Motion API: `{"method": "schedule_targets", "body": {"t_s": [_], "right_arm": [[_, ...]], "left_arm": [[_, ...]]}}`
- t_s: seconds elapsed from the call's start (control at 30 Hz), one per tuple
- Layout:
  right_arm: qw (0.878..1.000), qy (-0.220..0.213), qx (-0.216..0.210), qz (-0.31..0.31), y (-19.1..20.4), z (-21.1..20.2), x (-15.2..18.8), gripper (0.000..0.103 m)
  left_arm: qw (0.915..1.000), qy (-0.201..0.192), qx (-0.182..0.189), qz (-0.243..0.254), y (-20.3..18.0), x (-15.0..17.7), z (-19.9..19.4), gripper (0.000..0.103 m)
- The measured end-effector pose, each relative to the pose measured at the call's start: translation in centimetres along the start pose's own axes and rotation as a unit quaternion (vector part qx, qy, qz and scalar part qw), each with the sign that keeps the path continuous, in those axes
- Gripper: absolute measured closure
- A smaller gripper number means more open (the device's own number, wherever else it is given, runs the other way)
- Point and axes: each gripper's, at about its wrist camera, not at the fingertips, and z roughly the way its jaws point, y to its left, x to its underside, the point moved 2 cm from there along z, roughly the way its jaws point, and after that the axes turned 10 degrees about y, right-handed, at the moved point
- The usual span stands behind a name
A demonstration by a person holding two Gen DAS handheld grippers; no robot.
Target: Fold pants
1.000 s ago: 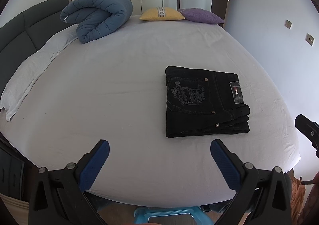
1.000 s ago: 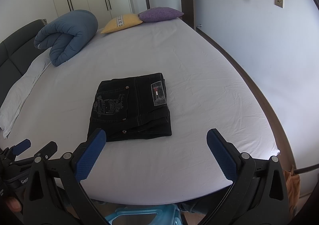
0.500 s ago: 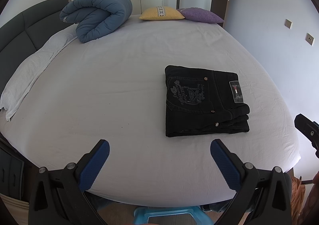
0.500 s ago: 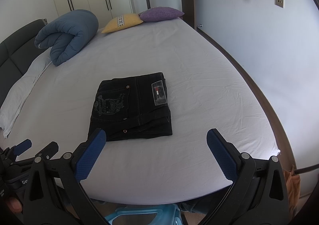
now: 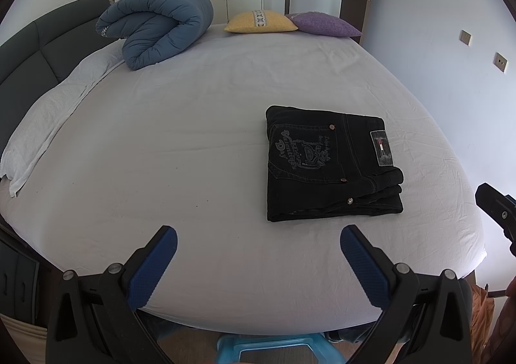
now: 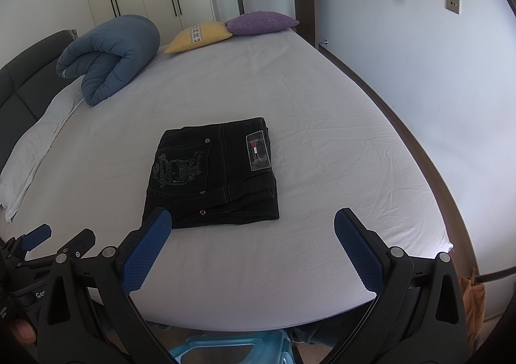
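Black pants point(image 5: 329, 167), folded flat on the bed point(image 5: 193, 144), ahead of the right gripper point(image 6: 250, 240). Left gripper point(image 5: 258, 249) and right gripper: jaws wide apart, both empty, clear of the pants.

White-sheeted bed point(image 5: 200, 125) with folded black pants point(image 5: 329, 167), blue duvet point(image 5: 158, 28), two cushions point(image 5: 261, 21).

"Valentine's Day" on pants point(image 5: 325, 167) back pocket

Folded black pants point(image 6: 211, 173) on white bed point(image 6: 322, 138)
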Motion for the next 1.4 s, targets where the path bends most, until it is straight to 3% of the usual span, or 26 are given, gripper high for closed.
{"method": "schedule_targets", "body": {"t_s": [1.4], "right_arm": [[1.0, 0.003, 0.001, -0.001, 0.32, 0.27, 0.63, 0.0]], "left_arm": [[1.0, 0.006, 0.005, 0.002, 0.09, 0.56, 0.07, 0.0]]}}
